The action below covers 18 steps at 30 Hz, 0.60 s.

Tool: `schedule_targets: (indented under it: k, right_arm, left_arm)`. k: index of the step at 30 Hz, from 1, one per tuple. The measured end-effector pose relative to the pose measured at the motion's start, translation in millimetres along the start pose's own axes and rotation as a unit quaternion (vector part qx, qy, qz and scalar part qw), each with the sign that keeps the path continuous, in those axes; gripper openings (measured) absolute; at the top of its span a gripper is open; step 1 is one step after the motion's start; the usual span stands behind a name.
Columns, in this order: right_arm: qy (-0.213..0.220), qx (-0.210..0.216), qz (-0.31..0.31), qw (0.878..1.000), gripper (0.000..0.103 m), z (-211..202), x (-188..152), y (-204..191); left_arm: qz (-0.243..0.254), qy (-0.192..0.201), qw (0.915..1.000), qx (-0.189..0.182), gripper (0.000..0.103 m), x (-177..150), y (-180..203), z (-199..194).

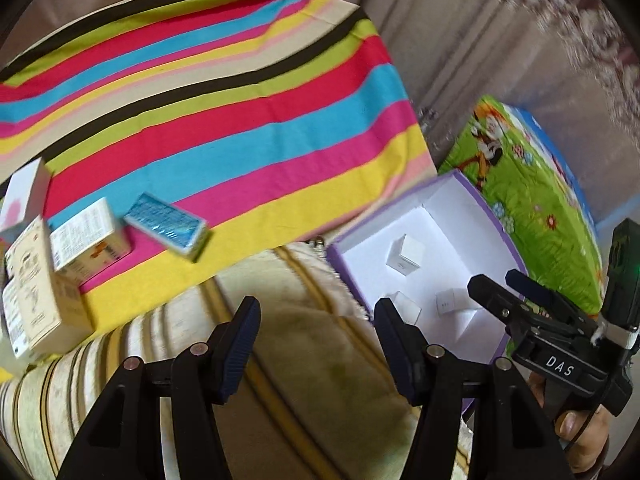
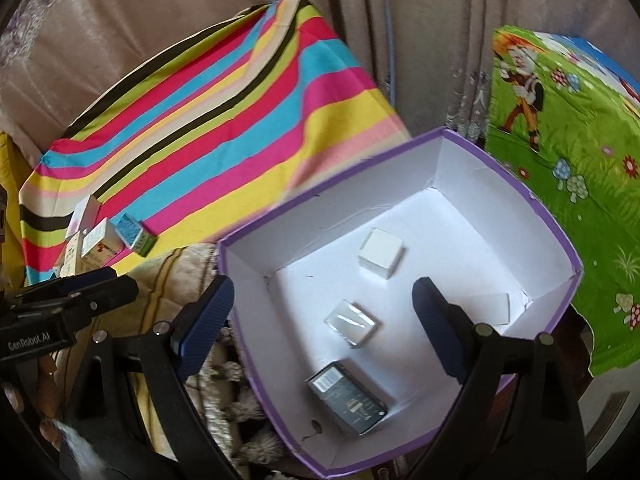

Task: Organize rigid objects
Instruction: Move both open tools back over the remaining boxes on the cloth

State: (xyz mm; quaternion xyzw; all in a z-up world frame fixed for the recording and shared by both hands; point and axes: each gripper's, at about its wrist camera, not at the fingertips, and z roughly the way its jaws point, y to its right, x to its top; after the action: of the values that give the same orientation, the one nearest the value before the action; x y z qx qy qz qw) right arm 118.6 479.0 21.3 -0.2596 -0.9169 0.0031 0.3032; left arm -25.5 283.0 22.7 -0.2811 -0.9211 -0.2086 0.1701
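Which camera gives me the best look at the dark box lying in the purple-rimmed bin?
The right wrist view: the dark box lies in plain sight on the white floor of the bin, near its closest wall, label side up. In the left wrist view, that box cannot be made out; only small white boxes show in the bin.

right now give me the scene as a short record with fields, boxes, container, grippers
container: purple-edged box, open, white inside
inside it: white cube, clear-wrapped block, dark box, flat white piece
still out: blue box and several pale cartons on the striped cloth
left gripper: open, empty
right gripper: open, empty, over the container
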Motion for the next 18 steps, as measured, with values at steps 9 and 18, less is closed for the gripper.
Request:
schedule_targets:
  k: [9, 18]
  right_arm:
    - [-0.011, 0.03, -0.038, 0.999, 0.092, -2.7, 4.4, -40.6]
    - [-0.018, 0.04, -0.081, 0.996, 0.092, -1.1, 6.2, -74.0]
  left_arm:
    - [-0.06, 0.027, 0.9978, -0.006, 0.06, -15.4, -47.7, -30.3]
    - [-0.142, 0.063, 0.9878, 0.0, 0.06, -48.6, -117.0, -70.0]
